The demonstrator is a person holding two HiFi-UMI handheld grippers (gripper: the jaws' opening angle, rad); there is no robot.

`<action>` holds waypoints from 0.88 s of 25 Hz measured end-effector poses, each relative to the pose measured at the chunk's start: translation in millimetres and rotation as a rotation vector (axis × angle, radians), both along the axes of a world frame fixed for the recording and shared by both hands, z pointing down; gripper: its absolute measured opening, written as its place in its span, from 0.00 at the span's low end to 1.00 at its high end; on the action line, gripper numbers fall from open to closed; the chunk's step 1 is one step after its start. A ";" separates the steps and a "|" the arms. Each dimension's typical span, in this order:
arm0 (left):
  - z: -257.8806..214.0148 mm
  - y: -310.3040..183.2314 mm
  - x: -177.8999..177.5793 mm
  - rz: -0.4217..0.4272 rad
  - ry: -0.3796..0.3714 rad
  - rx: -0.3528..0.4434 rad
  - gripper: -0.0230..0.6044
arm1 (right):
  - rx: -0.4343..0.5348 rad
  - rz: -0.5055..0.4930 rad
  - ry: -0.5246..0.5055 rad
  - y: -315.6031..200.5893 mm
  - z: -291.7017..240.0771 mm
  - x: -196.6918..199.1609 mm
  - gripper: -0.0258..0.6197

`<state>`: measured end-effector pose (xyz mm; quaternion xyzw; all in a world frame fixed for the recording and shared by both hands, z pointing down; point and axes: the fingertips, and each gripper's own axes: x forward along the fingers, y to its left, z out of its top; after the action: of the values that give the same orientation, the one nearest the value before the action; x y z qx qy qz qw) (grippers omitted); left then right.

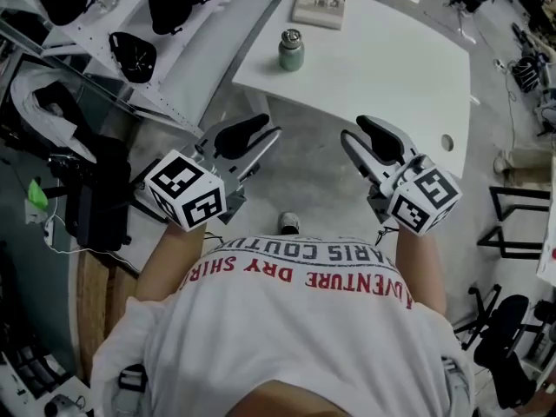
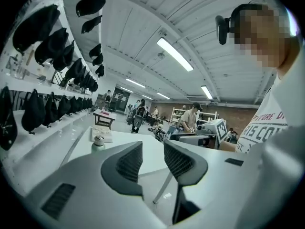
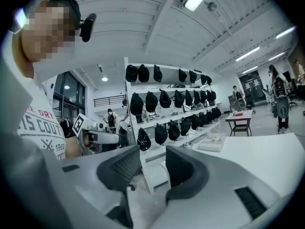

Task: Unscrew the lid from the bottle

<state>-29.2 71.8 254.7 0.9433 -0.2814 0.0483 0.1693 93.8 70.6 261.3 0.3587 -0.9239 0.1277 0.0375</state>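
Observation:
A small green bottle (image 1: 291, 52) with a silver lid stands upright on the near left part of a white table (image 1: 391, 68). In the left gripper view the bottle (image 2: 98, 142) shows far off, left of the jaws. Both grippers hang in the air in front of the person's chest, well short of the table. My left gripper (image 1: 271, 126) is open, with nothing between its dark ribbed pads (image 2: 128, 165). My right gripper (image 1: 354, 130) is open too, and its jaws hold nothing (image 3: 153, 163).
A flat book (image 1: 319, 3) lies on the table's far edge behind the bottle. Shelves with black caps (image 1: 135, 55) run along the left. A black chair (image 1: 504, 337) stands at the lower right. Other people and tables show far back in the room.

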 end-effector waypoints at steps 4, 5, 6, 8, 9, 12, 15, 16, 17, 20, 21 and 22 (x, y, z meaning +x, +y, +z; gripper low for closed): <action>9.3 -30.4 -0.7 0.016 -0.018 -0.008 0.37 | -0.002 0.012 0.029 -32.7 -0.7 6.7 0.36; 12.2 -36.0 -1.4 0.013 -0.022 -0.004 0.40 | -0.001 0.014 0.033 -39.1 -0.9 7.5 0.39; 15.5 -41.0 -2.0 0.010 -0.028 0.000 0.43 | 0.002 0.016 0.038 -45.1 -1.1 7.9 0.41; 23.7 -50.3 -2.4 0.008 -0.046 0.006 0.49 | 0.011 0.014 0.049 -56.3 0.0 7.3 0.45; 28.4 -55.0 -2.6 0.008 -0.059 0.011 0.51 | 0.015 0.011 0.056 -61.9 1.9 6.1 0.46; 43.2 -69.7 -4.7 0.000 -0.099 0.023 0.55 | 0.015 0.011 0.081 -78.2 12.5 1.5 0.48; 56.9 -88.2 -7.3 -0.015 -0.127 0.030 0.58 | 0.015 0.020 0.103 -97.4 24.0 -3.6 0.50; 62.0 -95.6 -8.0 -0.018 -0.135 0.030 0.59 | 0.013 0.022 0.110 -104.6 28.3 -5.3 0.50; 67.2 -103.5 -8.4 -0.020 -0.142 0.031 0.60 | 0.010 0.023 0.117 -112.1 32.8 -7.1 0.51; 81.6 -129.0 -9.0 -0.024 -0.156 0.046 0.60 | 0.000 0.023 0.141 -135.1 46.6 -13.3 0.52; 86.6 -137.3 -8.8 -0.022 -0.165 0.051 0.60 | -0.002 0.023 0.149 -142.8 51.4 -15.6 0.52; 91.9 -145.3 -8.3 -0.018 -0.174 0.053 0.60 | -0.007 0.022 0.157 -150.6 56.7 -18.1 0.52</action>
<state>-37.5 -73.5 346.6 0.9371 -0.3046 0.1214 0.1197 75.7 -80.0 318.1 0.3777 -0.9136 0.1029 0.1097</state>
